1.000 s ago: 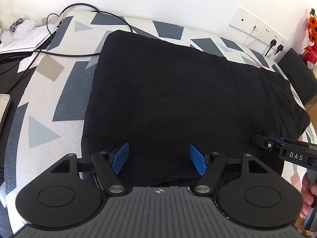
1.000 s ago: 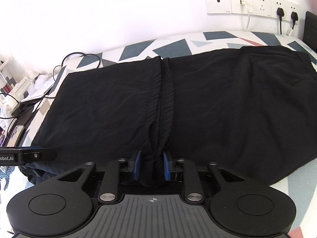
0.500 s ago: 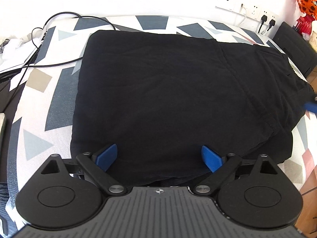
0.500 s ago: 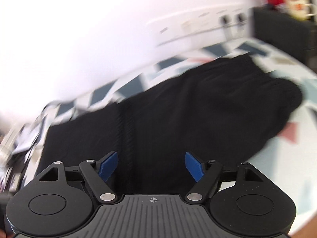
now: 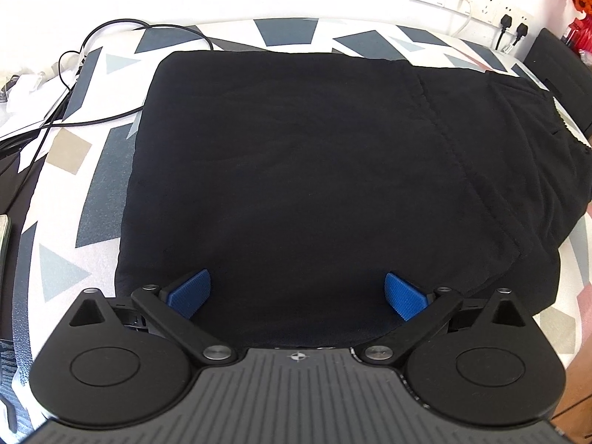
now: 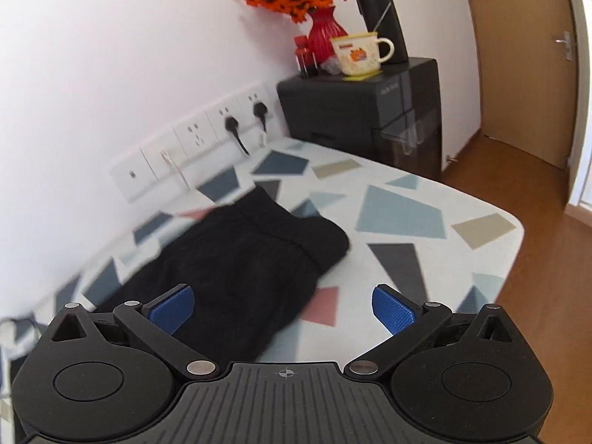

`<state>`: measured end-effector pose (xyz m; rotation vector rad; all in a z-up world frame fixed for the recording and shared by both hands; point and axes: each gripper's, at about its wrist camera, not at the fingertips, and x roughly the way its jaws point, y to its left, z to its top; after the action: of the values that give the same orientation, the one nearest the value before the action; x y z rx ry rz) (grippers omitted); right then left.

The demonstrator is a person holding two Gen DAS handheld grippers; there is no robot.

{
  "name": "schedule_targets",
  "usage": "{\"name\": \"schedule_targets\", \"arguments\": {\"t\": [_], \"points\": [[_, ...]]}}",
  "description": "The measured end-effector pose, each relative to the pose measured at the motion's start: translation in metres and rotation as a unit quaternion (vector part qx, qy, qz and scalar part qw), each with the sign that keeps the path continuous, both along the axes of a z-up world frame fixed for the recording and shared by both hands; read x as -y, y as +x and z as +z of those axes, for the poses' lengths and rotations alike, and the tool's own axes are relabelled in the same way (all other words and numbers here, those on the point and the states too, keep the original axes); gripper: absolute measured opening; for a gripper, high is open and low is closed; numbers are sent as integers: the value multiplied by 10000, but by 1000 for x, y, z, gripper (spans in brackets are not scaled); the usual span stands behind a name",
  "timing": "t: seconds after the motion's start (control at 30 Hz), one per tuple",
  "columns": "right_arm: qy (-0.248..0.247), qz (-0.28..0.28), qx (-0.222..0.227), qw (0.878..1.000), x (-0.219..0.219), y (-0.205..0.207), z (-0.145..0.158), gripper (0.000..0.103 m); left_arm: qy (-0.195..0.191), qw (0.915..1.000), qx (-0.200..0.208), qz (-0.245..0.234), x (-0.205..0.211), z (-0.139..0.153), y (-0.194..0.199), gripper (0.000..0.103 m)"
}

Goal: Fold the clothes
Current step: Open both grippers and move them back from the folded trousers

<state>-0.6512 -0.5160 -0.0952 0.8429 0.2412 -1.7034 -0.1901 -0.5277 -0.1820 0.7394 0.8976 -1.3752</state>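
The folded black garment point(image 5: 296, 170) is laid flat on the patterned surface point(image 5: 66, 229), directly ahead of the left hand-held gripper point(image 5: 296, 292), whose jaws are spread wide and empty. The right hand-held gripper point(image 6: 283, 309) is likewise held wide, with the garment point(image 6: 240, 259) ahead to its left.

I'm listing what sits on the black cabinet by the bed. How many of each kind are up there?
Vase of orange flowers: 1
Cup: 1
Black flask: 1
Small red bottle: 1
Total: 4

Left claw point(image 5: 298, 292) and right claw point(image 6: 283, 309): matte black ribbed housings, round side discs, silver pivot screws, blue textured fingertips point(image 5: 189, 292).
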Motion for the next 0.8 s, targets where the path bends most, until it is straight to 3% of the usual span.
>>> {"name": "schedule_targets", "arguments": {"t": [0.1, 0.17, 0.37, 0.57, 0.7, 0.8], "points": [[204, 388, -276, 9987, 5, -10, -13, 102, 66, 9999, -8, 154, 3, 2, -1, 103], [184, 508, -217, 9983, 7, -18, -15, 102, 86, 9995, 2, 295, 5, 3, -2, 102], [17, 252, 1139, 9932, 20, -83, -32, 102, 4, 9981, 274, 547, 4, 10, -21, 102], [3, 167, 2174, 9759, 57, -115, -63, 100, 34, 9964, 446, 717, 12, 13, -47, 102], [240, 611, 2650, 9620, 99, -108, -72, 88, -22, 9950, 649, 765, 22, 11, -64, 102], [299, 830, 2607, 9614, 127, -97, -67, 87, 41, 9945, 606, 850, 32, 8, -72, 102]]}}
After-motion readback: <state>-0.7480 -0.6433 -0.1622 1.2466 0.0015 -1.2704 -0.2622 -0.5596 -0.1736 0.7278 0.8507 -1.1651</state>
